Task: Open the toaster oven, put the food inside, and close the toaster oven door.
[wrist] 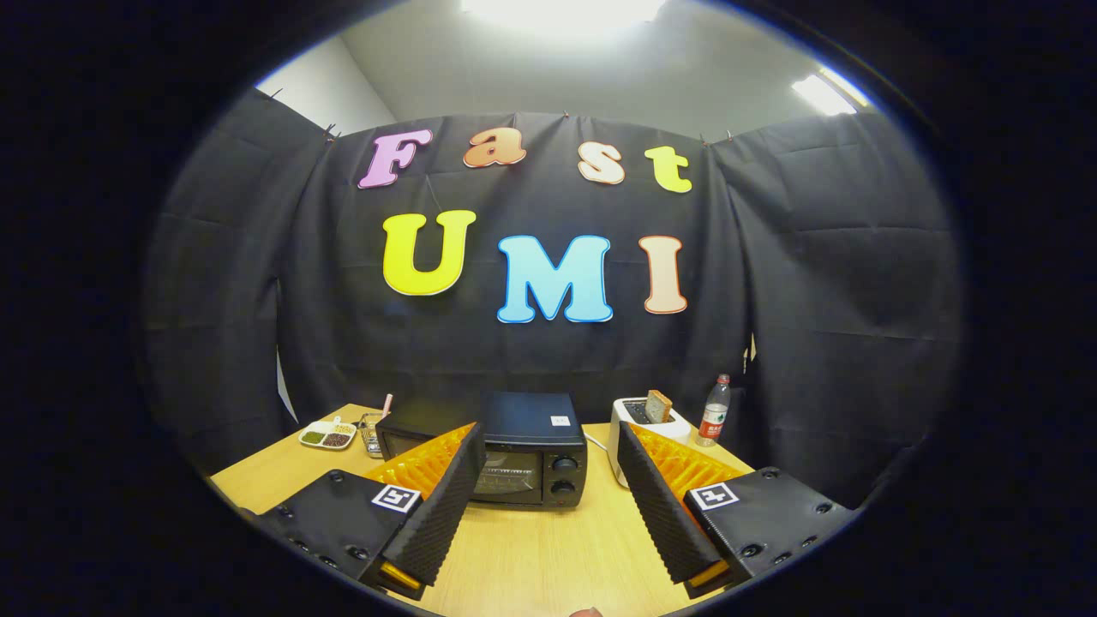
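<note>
A black toaster oven [523,450] stands on the wooden table [531,548] beyond my fingers, its glass door shut and two knobs [563,476] on its right side. My gripper [544,506] is open, fingers spread wide with nothing between them; the left finger overlaps the oven's left half. A white toaster [643,428] holding a slice of bread [658,405] stands right of the oven, behind my right finger.
A plastic bottle [715,411] with a red label stands right of the toaster. Left of the oven sit a white divided dish [327,434] with dark food and a small wire holder [371,431]. The black cloth wall closes in the back and sides.
</note>
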Demonstrator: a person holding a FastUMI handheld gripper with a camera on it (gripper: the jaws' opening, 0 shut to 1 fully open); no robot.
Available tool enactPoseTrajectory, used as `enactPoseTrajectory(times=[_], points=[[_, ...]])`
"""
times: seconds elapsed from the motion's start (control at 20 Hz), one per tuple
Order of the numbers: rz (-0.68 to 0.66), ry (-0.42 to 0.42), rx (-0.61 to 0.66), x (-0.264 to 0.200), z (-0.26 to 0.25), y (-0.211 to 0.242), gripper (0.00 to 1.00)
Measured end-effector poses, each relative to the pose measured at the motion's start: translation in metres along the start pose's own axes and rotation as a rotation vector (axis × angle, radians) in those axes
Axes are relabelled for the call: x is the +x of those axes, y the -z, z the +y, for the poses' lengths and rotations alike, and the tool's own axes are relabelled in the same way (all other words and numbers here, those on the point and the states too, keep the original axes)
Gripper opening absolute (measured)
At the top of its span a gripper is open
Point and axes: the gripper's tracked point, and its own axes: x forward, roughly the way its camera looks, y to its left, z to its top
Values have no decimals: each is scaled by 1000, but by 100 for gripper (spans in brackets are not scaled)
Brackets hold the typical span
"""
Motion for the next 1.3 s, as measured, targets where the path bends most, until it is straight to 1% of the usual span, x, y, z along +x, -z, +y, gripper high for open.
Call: enactPoseTrajectory(times=[0.15,0.4,0.55,0.8,1.3], points=[[-13,23,-22,-6,-29,2,98],[-15,12,-39,-9,-63,6,98],[-17,-4,-27,-4,-76,6,98],[16,-30,-15,0,-87,16,98],[1,-50,6,-5,-90,9,98]])
